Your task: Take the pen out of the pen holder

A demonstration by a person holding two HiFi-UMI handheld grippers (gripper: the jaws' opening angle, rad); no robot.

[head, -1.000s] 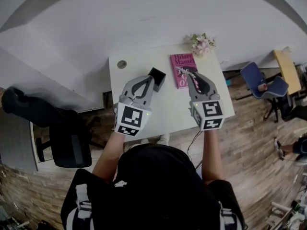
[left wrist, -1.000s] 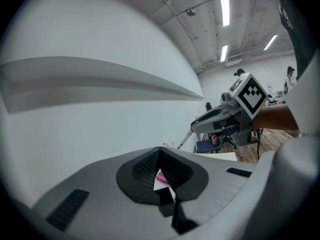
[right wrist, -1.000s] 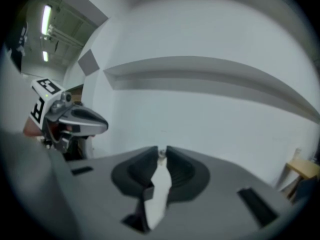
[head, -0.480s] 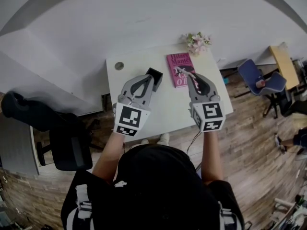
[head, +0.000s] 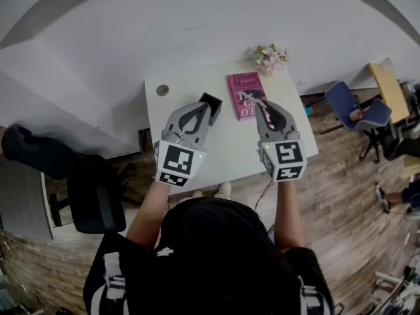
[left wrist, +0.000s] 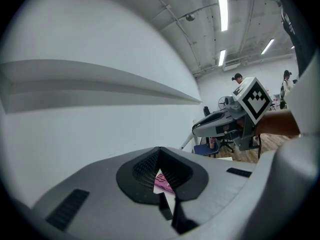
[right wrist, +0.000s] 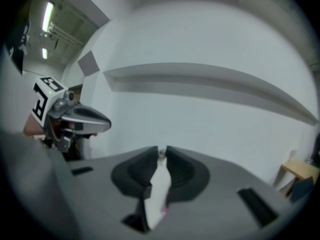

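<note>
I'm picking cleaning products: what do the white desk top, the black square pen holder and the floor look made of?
White rectangular desk top: smooth matt laminate or painted board, judging by its even, seamless surface. Black square pen holder: probably matt plastic; too small to be sure. Brown floor: wood or wood-look planks, with staggered board lines.

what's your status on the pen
Left gripper shut, empty, beside black square pen holder. Right gripper shut on slim pale pen, clear of holder, above pink book. Nothing blocking.
</note>
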